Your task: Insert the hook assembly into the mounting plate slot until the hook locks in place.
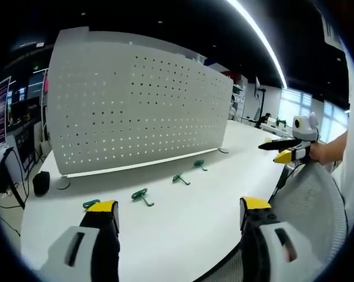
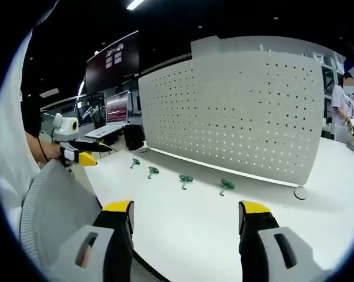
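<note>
You hold both grippers, left (image 1: 179, 220) and right (image 2: 185, 220), wide open and empty, back from the table (image 1: 182, 235), so the four hooks (image 2: 186, 178) before the pegboard (image 2: 241, 111) stay visible.

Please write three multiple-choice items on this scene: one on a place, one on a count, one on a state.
1. Where do the green hooks lie?
A. on the white table before the pegboard
B. hung on the pegboard
C. on a chair

2. How many green hooks show in the right gripper view?
A. two
B. four
C. six

3. How does the right gripper stand?
A. shut on a hook
B. open, holding nothing
C. shut, empty

Key: 1 A, the hooks rest in a row on the tabletop; 2 B, four can be counted; 3 B, its yellow-tipped jaws stand wide apart with bare table between.
</note>
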`<state>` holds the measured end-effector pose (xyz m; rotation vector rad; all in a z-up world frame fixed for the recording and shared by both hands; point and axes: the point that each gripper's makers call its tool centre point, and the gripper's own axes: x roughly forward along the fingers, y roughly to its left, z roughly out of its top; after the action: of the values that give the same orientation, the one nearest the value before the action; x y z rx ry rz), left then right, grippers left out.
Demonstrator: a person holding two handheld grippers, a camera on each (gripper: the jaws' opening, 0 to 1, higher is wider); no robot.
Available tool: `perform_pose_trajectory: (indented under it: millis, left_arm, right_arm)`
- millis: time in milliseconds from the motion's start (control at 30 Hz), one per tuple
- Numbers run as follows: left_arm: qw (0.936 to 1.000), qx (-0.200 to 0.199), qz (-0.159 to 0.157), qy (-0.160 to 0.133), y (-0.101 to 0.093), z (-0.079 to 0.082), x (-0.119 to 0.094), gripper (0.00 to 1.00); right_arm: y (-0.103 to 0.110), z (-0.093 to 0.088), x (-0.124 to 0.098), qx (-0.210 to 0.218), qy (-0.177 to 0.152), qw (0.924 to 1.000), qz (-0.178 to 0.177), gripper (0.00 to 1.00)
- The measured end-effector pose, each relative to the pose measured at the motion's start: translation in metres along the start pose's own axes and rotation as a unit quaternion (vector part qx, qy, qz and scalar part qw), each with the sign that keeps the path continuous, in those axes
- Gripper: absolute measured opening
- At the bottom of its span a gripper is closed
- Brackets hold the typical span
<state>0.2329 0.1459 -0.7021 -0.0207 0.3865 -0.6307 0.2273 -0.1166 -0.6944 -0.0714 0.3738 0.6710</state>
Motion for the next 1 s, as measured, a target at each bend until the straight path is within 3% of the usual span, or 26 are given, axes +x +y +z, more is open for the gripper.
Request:
perform_pose_trajectory:
  millis: [767, 1000]
  left_arm:
    - [0.9991, 0.032, -0.019, 0.02, -0.0034, 0.0003, 0.0035, 0.84]
    - [0.9992, 0.026, -0.019, 0.021, 0.0003, -0.0015, 0.0078, 0.84]
  right_arm:
    - [0.0014, 0.004, 0.0036, -0.01, 0.003, 0.9999, 0.011, 0.7]
    - [0.0033, 0.0032, 0.0081, -0.027, 0.021, 0.9992, 0.019, 0.7]
